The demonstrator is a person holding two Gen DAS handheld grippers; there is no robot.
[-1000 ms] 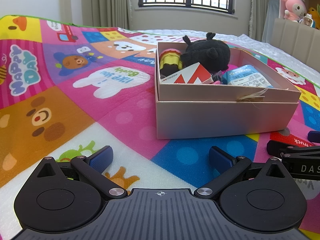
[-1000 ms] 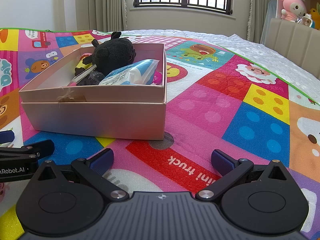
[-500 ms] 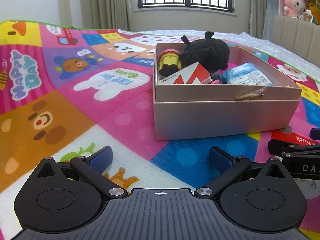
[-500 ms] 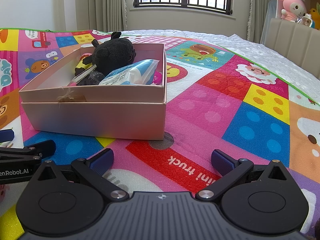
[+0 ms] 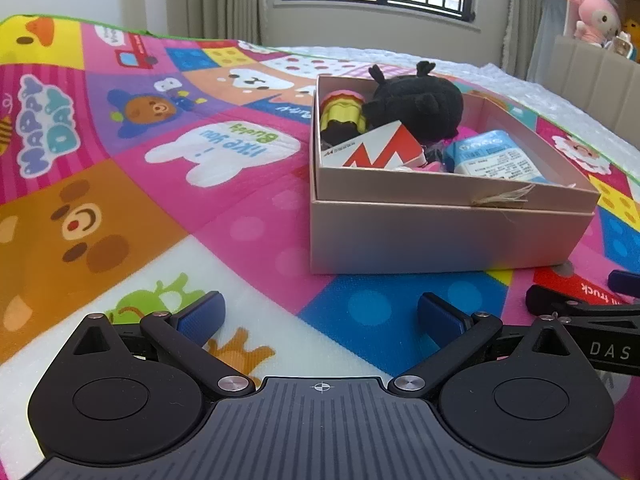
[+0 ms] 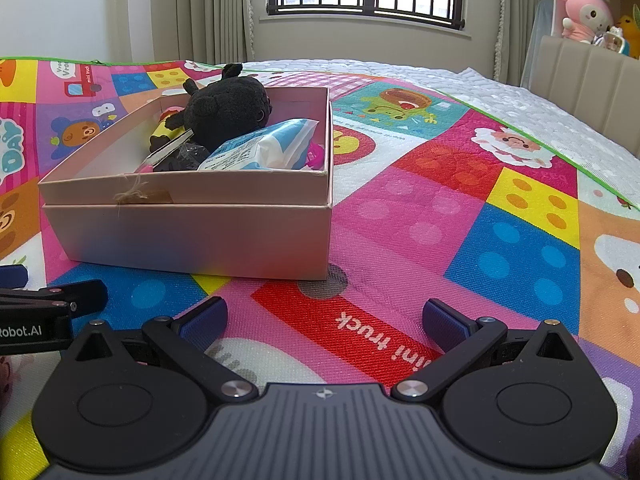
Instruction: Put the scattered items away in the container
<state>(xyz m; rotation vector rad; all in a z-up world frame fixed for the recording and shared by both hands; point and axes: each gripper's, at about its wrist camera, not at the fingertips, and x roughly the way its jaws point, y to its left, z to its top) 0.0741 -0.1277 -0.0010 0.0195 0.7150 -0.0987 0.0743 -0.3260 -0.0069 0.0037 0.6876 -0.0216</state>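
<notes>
The pink box [image 5: 448, 236], right of centre in the left wrist view and left of centre in the right wrist view, rests on the patterned play mat [image 5: 224, 220] and holds a black plush toy [image 5: 416, 106], a yellow-and-black toy [image 5: 342, 114], a red-and-white carton [image 5: 376, 152] and a blue-and-white packet [image 5: 492, 158]. No loose item is visible on the mat in either view. The left gripper [image 5: 318, 314] sits low at the bottom of its frame, fingers spread and empty; the right gripper [image 6: 324, 318] likewise, fingers spread and holding nothing. Both lie near the box's front wall, not touching it. Judgement: the gathering step appears finished or nearly so. The next move calls for checking the mat beyond the frames for leftovers.
</notes>
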